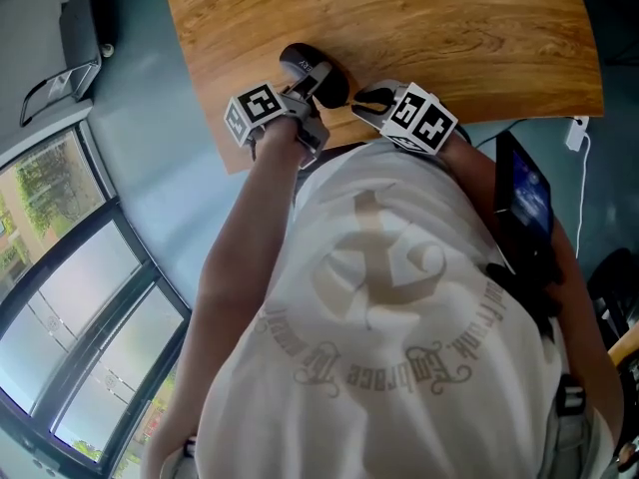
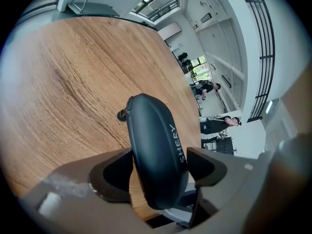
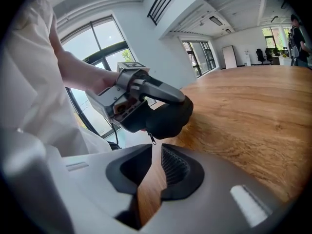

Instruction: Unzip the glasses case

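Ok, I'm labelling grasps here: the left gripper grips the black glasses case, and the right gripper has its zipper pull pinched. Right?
Not quite. The left gripper does grip the glasses case, but the right gripper has not pinched the zipper pull: the right gripper view shows the pull hanging free just beyond its empty jaws.

White T-shirt (image 1: 399,317), faded grey print

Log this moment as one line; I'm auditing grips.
left gripper: holds glasses case | right gripper: slightly open, empty | zipper pull: just ahead of right gripper
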The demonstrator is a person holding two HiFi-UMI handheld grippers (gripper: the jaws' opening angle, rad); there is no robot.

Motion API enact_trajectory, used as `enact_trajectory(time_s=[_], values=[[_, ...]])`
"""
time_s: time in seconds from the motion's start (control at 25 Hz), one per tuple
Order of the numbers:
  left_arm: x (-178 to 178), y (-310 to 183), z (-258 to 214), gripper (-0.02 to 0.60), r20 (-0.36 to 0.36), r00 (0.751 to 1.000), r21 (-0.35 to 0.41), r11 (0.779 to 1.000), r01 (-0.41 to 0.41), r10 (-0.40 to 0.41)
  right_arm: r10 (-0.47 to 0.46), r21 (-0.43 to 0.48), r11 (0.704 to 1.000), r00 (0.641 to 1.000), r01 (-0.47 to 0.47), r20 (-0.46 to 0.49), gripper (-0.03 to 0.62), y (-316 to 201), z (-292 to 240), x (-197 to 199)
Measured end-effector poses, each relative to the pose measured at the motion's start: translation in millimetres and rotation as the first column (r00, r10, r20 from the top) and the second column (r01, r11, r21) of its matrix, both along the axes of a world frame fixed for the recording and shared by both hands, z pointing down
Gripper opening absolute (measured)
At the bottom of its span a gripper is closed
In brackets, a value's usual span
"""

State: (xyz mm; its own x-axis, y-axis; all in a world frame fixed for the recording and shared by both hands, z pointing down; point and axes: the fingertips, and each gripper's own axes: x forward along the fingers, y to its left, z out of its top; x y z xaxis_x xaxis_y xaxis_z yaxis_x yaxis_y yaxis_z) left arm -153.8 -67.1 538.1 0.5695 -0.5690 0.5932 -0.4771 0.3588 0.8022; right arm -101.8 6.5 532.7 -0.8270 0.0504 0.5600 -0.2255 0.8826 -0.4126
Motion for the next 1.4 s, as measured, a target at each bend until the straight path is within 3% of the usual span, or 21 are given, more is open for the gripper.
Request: enact_trajectory(time_s=[0.36, 0.48, 1.0, 1.4], values=[[15.5, -2.8, 1.6, 0.356, -0.008, 1.0, 0.007, 1.0, -0.013, 0.013, 0.018, -0.066, 0.998, 0.999, -0.016, 0.035, 0.083, 1.6, 4.3, -2.6], [14.5, -3.0, 1.3, 0.357, -0.007, 1.0, 0.011, 1.0, -0.017, 0.017, 0.02, -0.076, 0.997, 0.998, -0.015, 0.065, 0.029, 2.2, 1.0, -3.6], [17.0, 3.7, 15.0, 0.357, 0.081, 0.989, 0.008, 0.993, -0.121, 0.12, -0.104, 0.057, 0.993, 0.992, 0.108, -0.07, 0.008, 18.4, 11.2, 3.5], [27.7, 16.4, 17.0, 0.374, 0.172, 0.943, 0.037, 0.955, -0.296, 0.285, -0.233, 0.062, 0.969, 0.967, 0.24, -0.099, 0.008, 37.0, 14.2, 0.2]])
